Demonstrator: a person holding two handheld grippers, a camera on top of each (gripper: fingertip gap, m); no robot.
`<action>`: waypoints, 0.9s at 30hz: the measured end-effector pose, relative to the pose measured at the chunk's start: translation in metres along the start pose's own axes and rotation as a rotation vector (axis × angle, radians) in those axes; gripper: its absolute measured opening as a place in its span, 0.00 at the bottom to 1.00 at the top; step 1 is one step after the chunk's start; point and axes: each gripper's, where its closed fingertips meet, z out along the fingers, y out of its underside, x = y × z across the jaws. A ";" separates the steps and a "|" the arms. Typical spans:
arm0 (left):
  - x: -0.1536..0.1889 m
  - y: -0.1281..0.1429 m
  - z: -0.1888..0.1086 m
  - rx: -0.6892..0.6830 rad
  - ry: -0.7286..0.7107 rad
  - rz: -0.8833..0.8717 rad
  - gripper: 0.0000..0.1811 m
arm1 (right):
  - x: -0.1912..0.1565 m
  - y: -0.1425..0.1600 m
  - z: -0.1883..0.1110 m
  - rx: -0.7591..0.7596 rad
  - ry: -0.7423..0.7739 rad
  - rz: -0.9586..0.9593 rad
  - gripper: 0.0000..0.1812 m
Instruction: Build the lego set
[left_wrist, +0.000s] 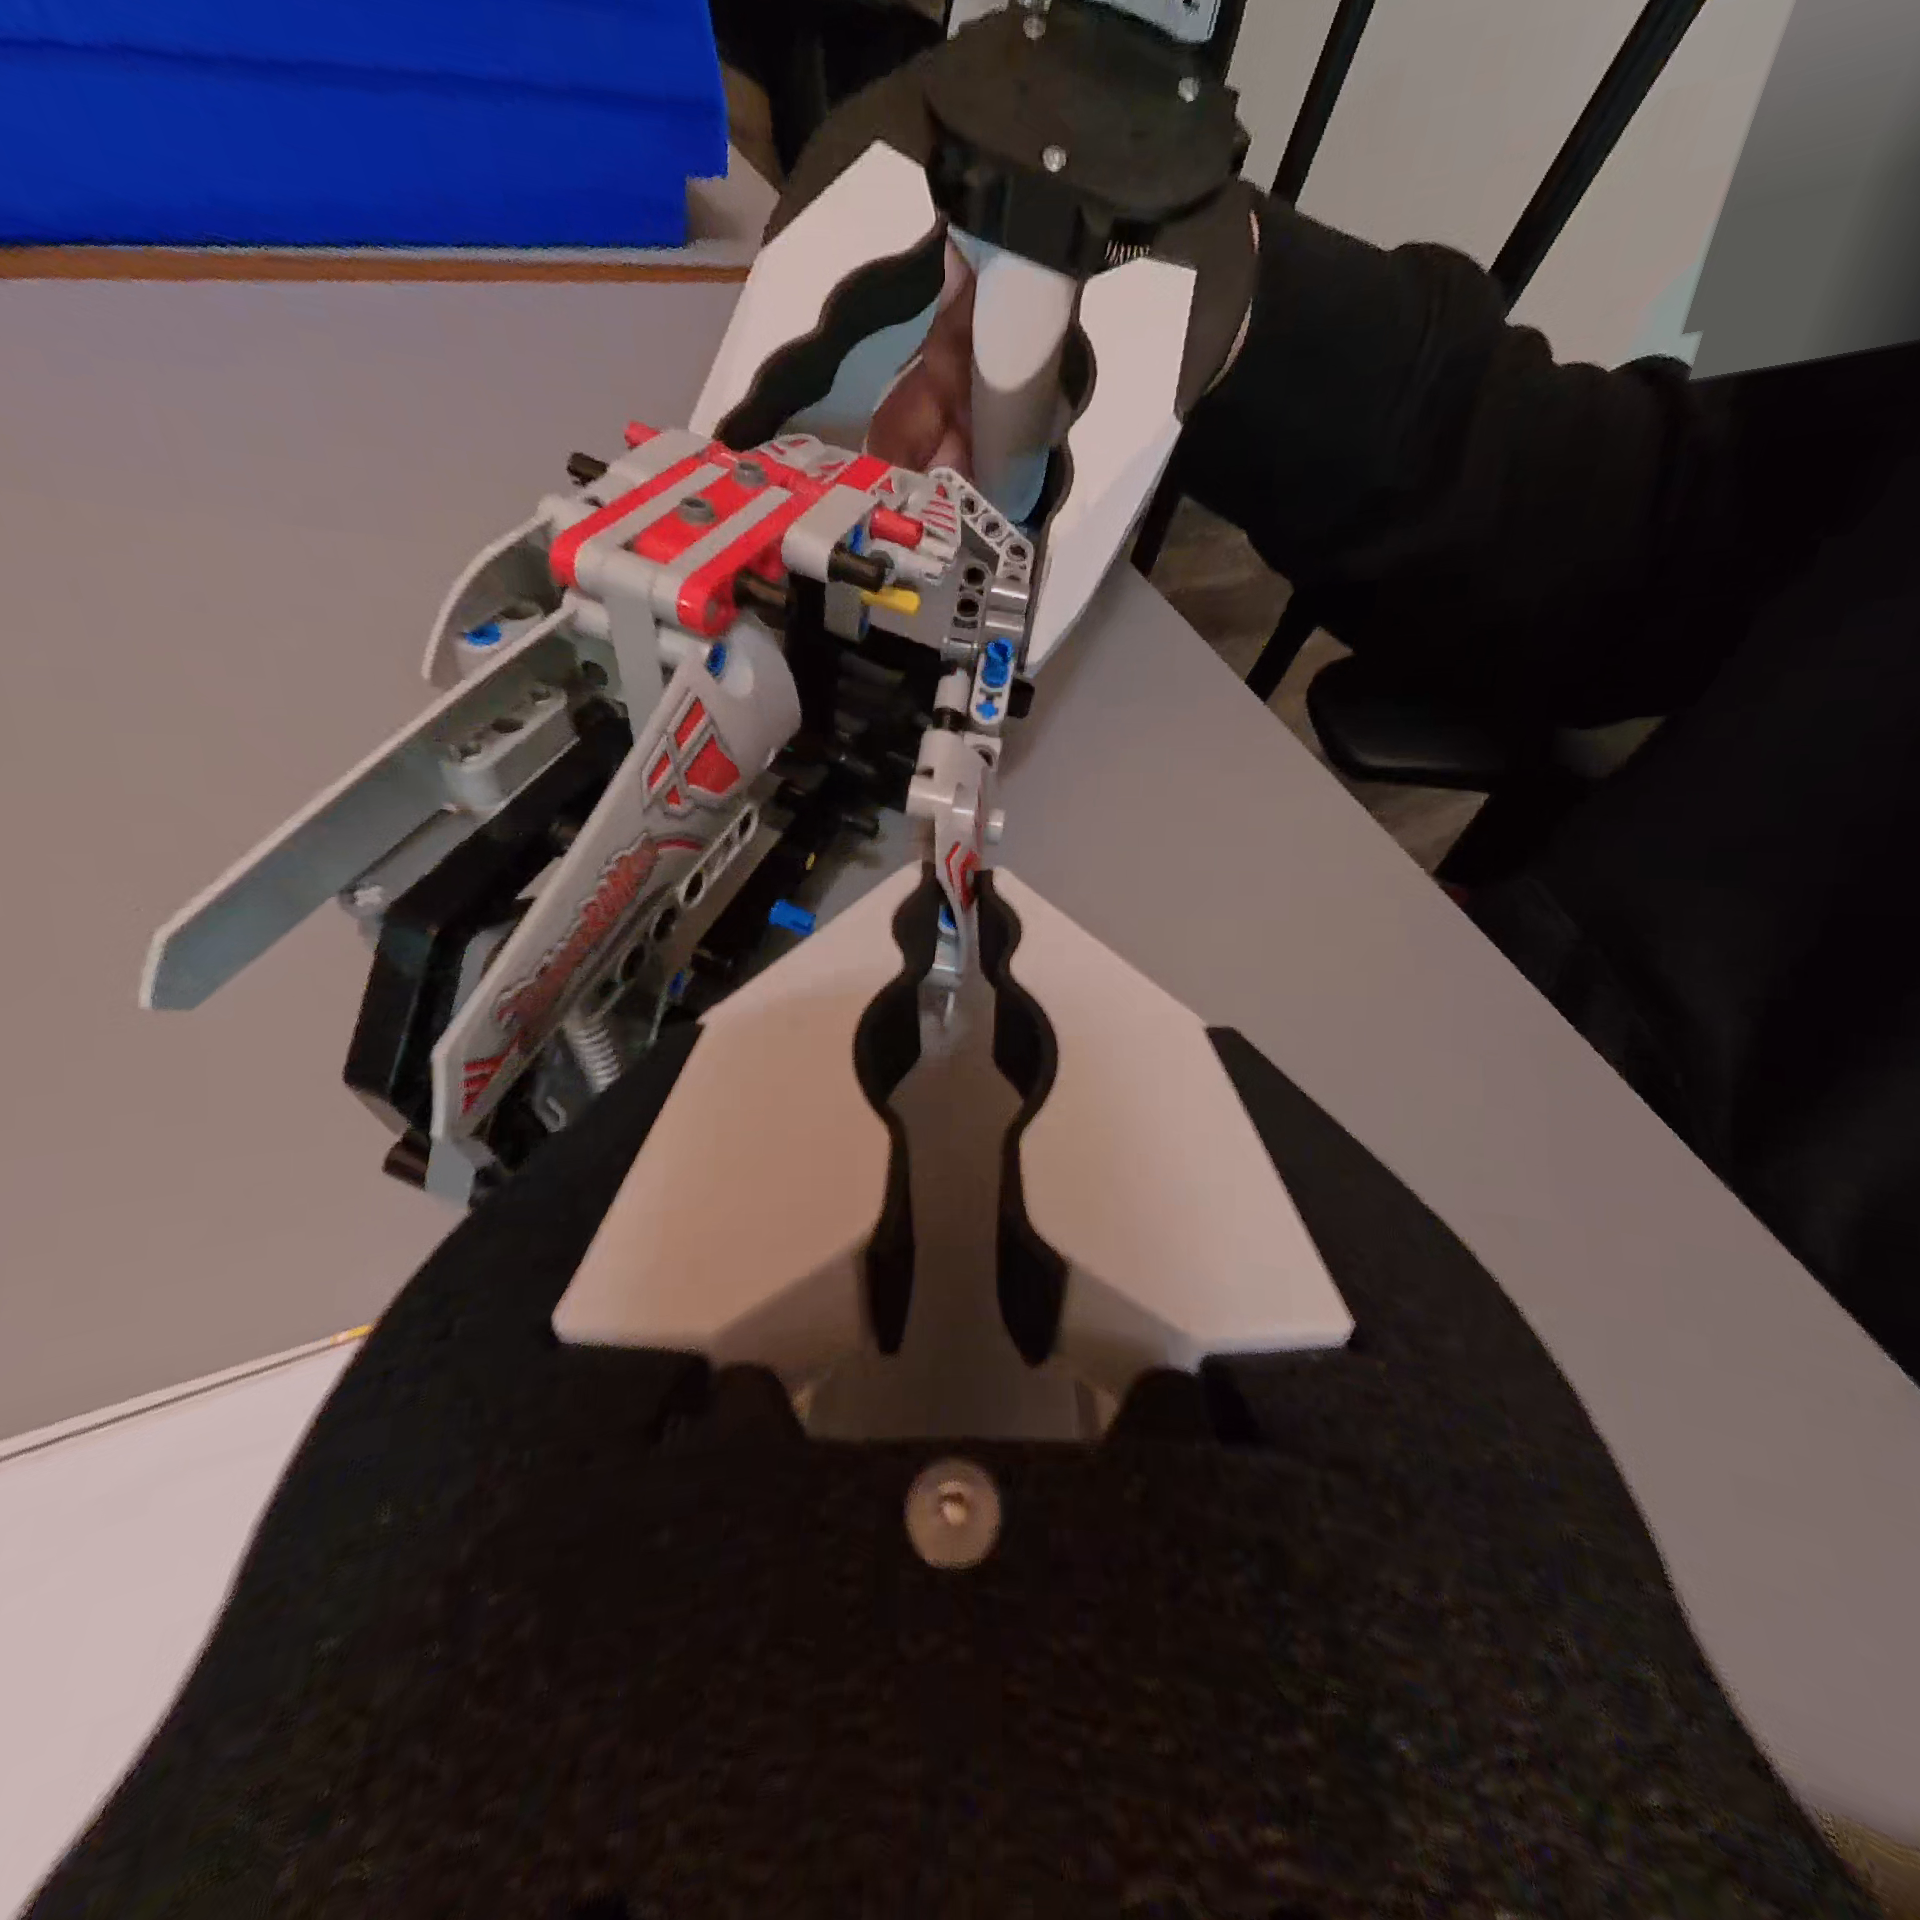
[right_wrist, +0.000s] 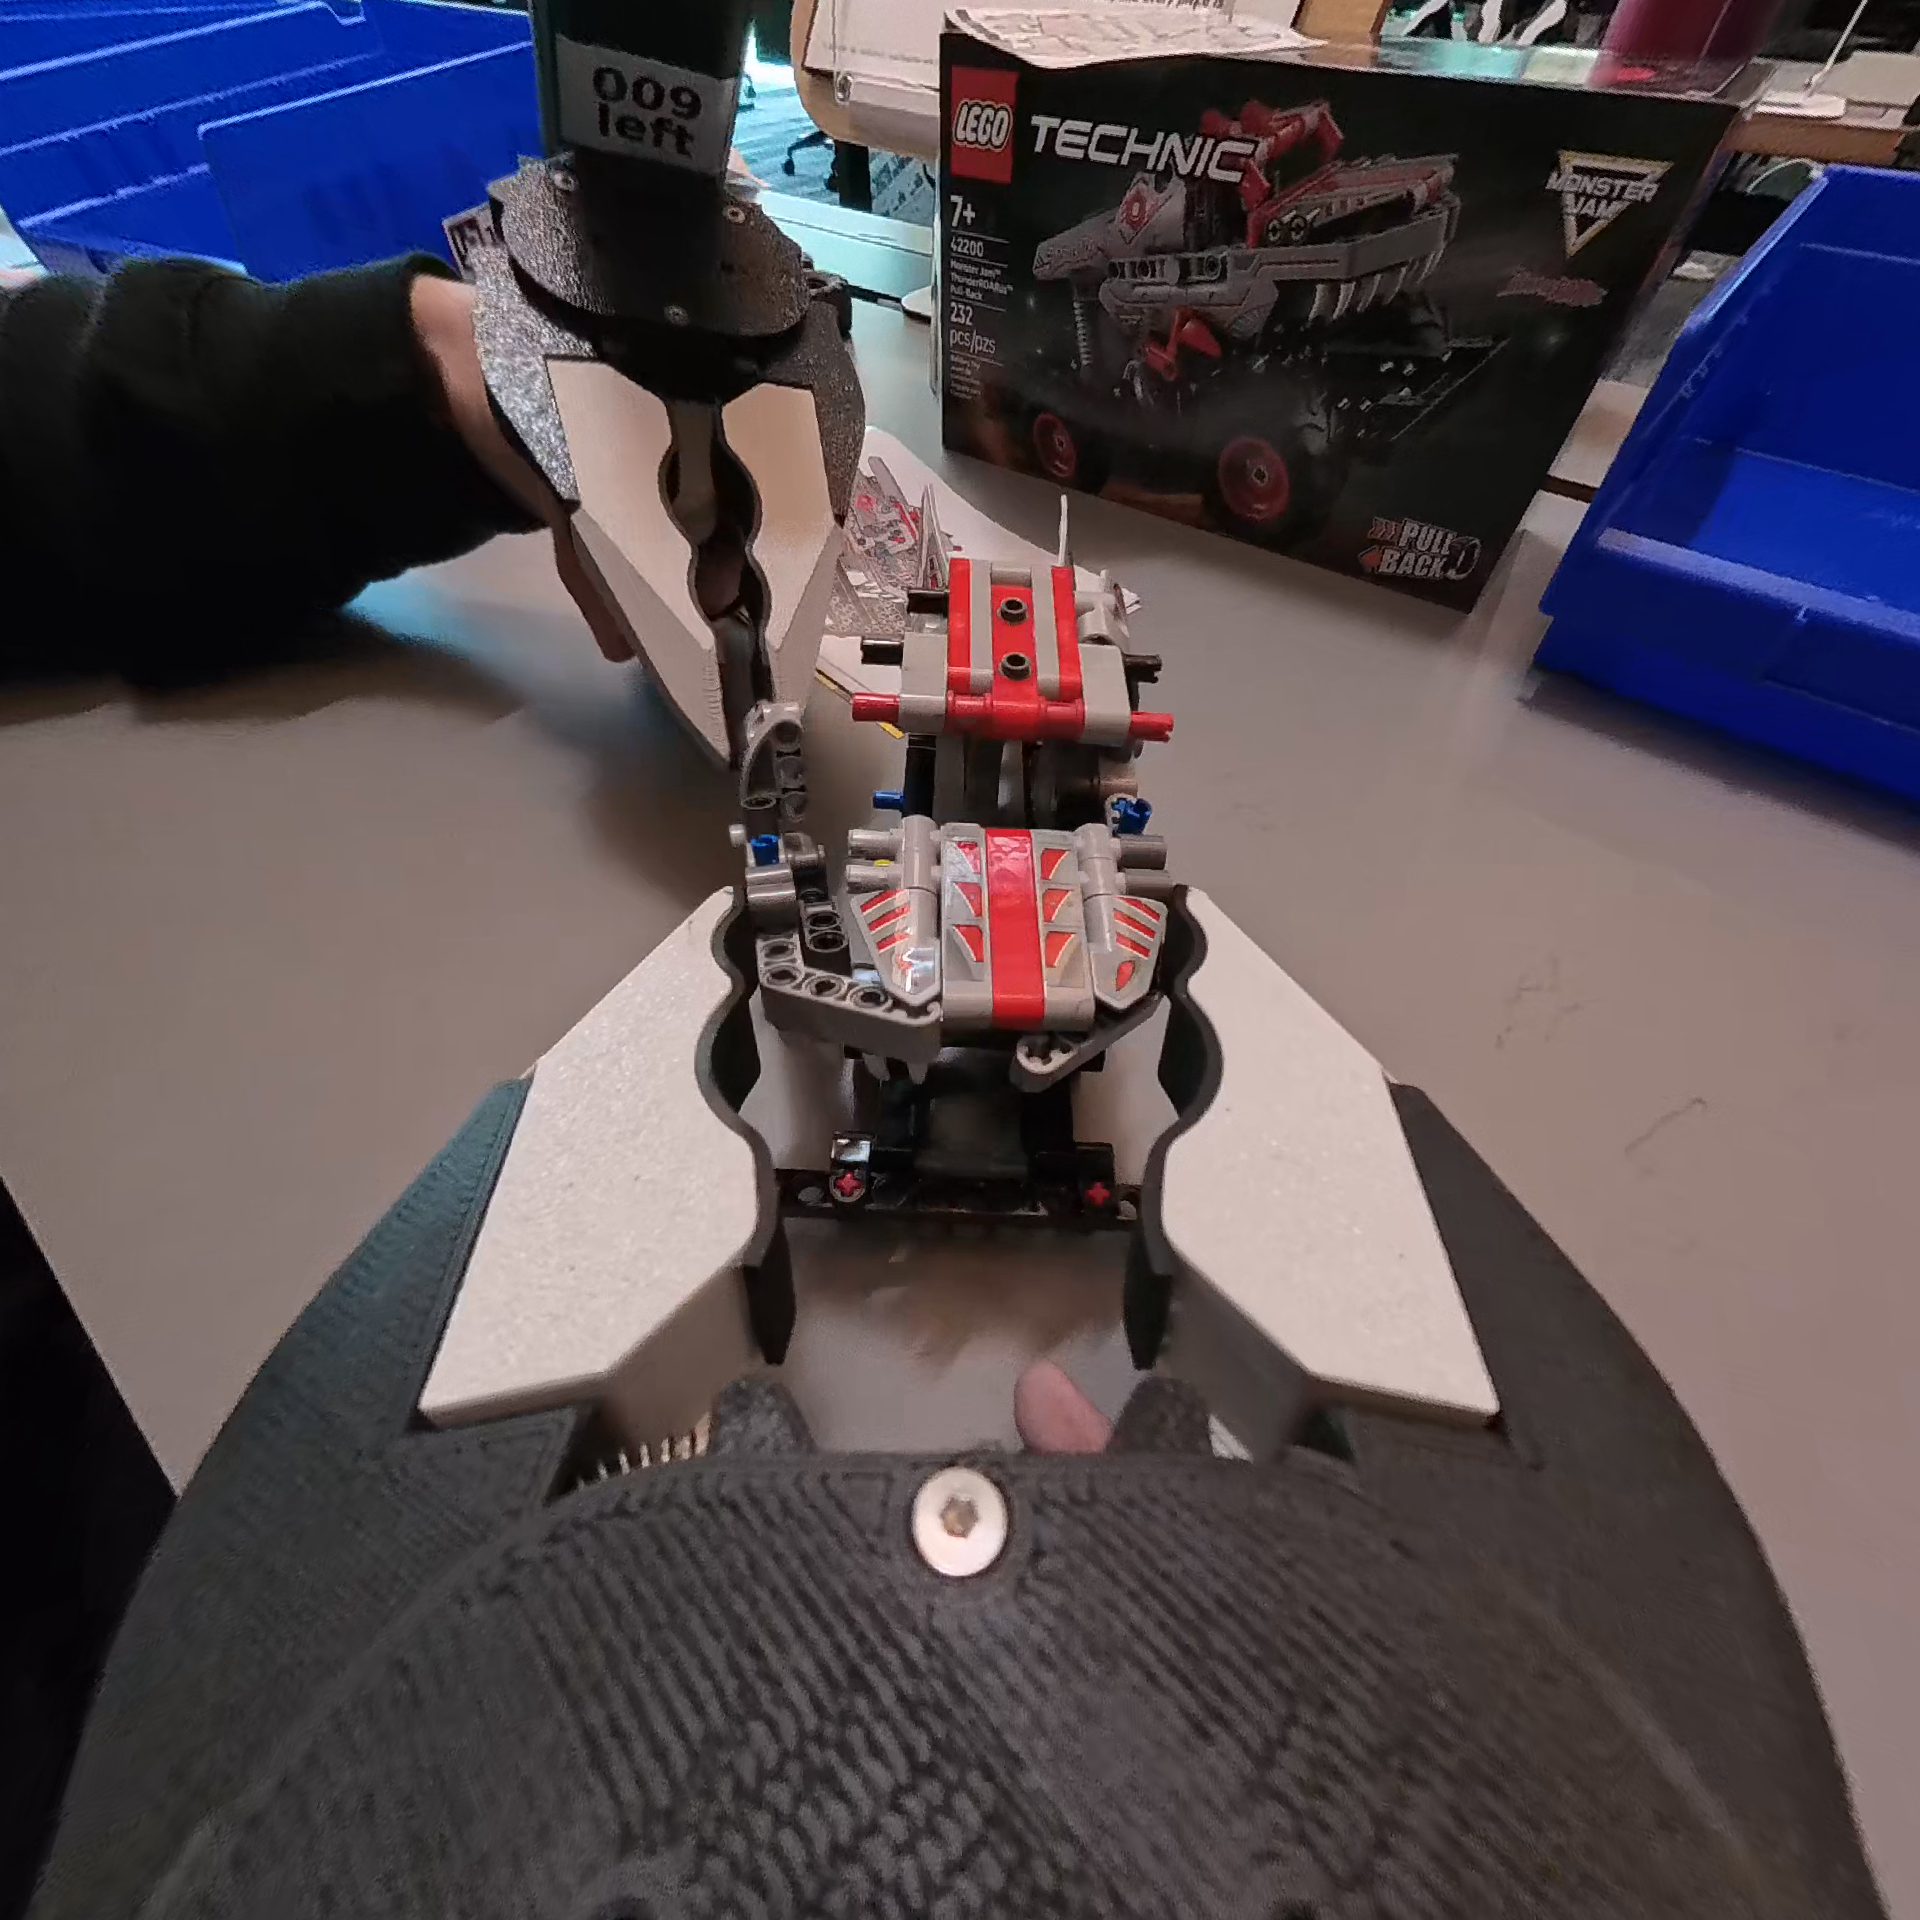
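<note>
The left tool (left_wrist: 948, 935) is nearly closed, its jaws pinching a thin grey piece (left_wrist: 956, 831) on the left side of the toy truck (right_wrist: 997, 914). The truck sits on the grey bench (right_wrist: 312, 883). The right tool (right_wrist: 961, 997) is spread wide around the truck's front end, gripping both sides. Behind the truck to the right stand the set's box (right_wrist: 1299, 312) and a blue bin (right_wrist: 1766, 520).

Opposed close wrist views; seemingly shared model (left_wrist: 665, 790)
</note>
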 end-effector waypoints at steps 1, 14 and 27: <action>0.001 -0.002 -0.001 0.018 0.007 -0.009 0.02 | 0.000 0.000 0.000 0.002 0.000 -0.001 0.43; 0.000 -0.022 -0.004 -0.072 0.070 -0.125 0.00 | 0.007 -0.001 -0.005 -0.058 -0.013 -0.054 0.45; -0.006 -0.032 -0.006 -0.006 0.138 -0.281 0.00 | 0.007 0.003 0.000 -0.088 -0.070 -0.107 0.42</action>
